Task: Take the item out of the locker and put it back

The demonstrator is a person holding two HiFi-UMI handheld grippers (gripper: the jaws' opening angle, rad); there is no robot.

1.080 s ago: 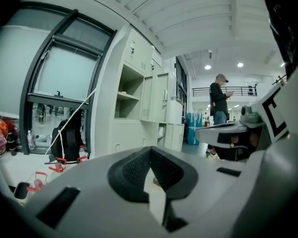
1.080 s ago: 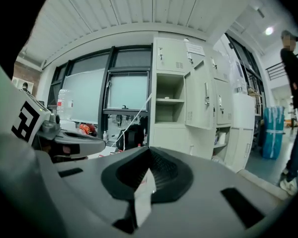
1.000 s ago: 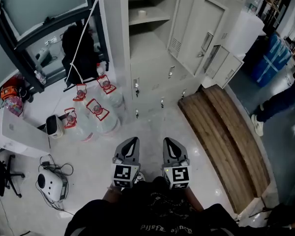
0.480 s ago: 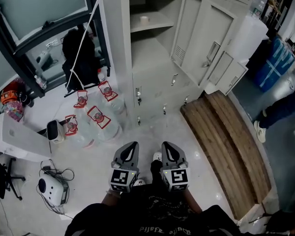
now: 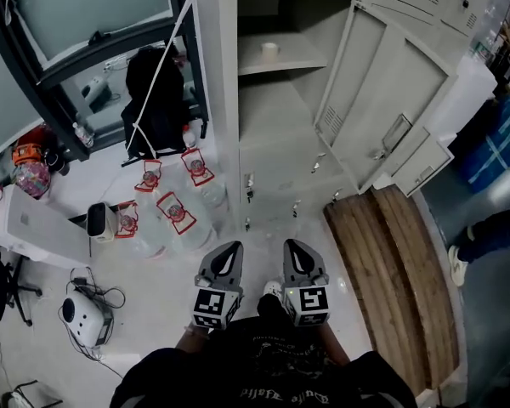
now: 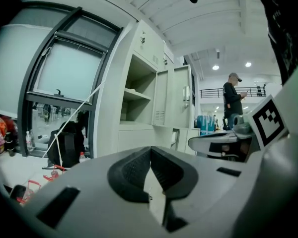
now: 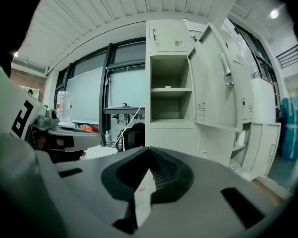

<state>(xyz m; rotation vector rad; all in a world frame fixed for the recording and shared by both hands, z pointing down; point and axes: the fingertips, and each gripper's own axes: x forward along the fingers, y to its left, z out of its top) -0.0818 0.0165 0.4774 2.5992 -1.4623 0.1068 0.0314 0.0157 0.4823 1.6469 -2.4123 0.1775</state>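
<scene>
The grey locker [image 5: 280, 100] stands ahead with its upper door [image 5: 391, 109] swung open to the right. On its shelf sits a small white roll [image 5: 270, 52], the only item I see inside. My left gripper [image 5: 229, 248] and right gripper [image 5: 291, 246] are held side by side low in front of my body, well short of the locker. Both are shut with nothing between the jaws. The left gripper view has the closed left gripper [image 6: 150, 148] pointing at the locker [image 6: 136, 98]. In the right gripper view the shut right gripper [image 7: 149, 150] faces the open compartment [image 7: 171, 90].
Several water jugs [image 5: 174, 215] and a black bag [image 5: 157, 92] sit left of the locker. A wooden platform [image 5: 399, 270] lies on the floor at the right. A white device [image 5: 81, 317] with cables is at lower left. A person [image 6: 233, 100] stands far off.
The locker and its open compartment have come further into the head view and sit lower in it. Both grippers stay shut and side by side.
</scene>
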